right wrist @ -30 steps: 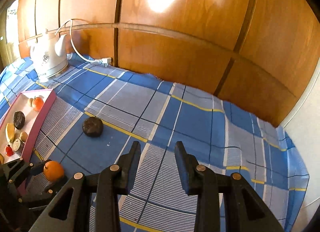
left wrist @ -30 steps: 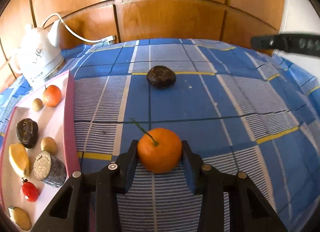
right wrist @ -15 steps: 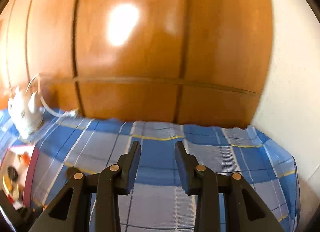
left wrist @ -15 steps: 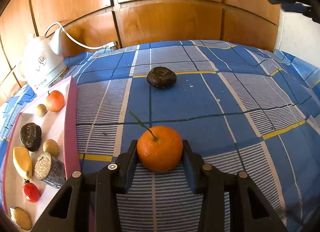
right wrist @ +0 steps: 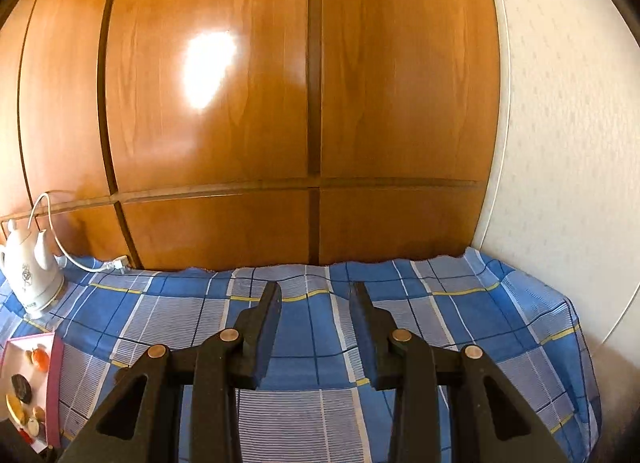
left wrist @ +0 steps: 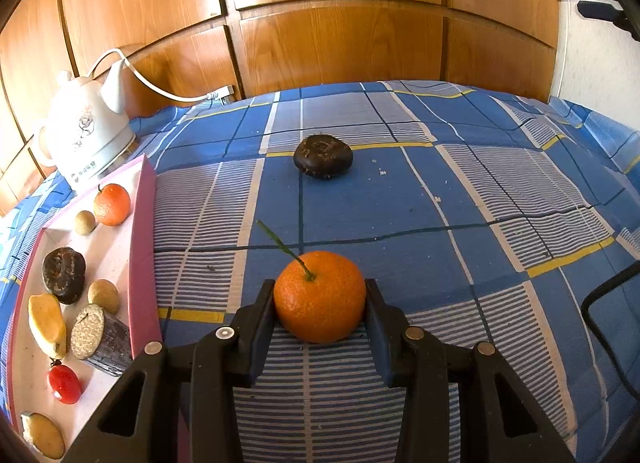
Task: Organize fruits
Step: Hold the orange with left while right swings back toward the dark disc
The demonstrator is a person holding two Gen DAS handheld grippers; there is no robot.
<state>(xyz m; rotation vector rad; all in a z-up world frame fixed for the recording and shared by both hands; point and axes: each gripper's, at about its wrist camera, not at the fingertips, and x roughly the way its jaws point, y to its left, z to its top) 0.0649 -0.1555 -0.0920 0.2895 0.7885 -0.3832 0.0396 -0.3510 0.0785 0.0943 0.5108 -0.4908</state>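
Observation:
My left gripper [left wrist: 320, 295] is shut on an orange mandarin [left wrist: 319, 296] with a green stem, held just above the blue checked cloth. A dark brown fruit [left wrist: 323, 156] lies on the cloth farther ahead. A pink tray [left wrist: 142, 247] at the left holds another mandarin [left wrist: 112, 204], a dark fruit [left wrist: 64, 269], a yellow piece, small brown fruits, a red tomato and a cut log-like piece. My right gripper [right wrist: 314, 295] is open and empty, raised high and facing the wooden wall; the tray shows at its lower left [right wrist: 54, 391].
A white electric kettle [left wrist: 86, 135] with a white cord stands behind the tray, also in the right wrist view [right wrist: 30, 279]. Wooden panelling [left wrist: 340, 39] backs the table and a white wall [right wrist: 568, 143] is at the right. A black cable [left wrist: 600, 299] loops at the right.
My right gripper has lifted and tilted up, from facing the cloth to facing the wall. My left gripper keeps its hold on the mandarin and has barely moved.

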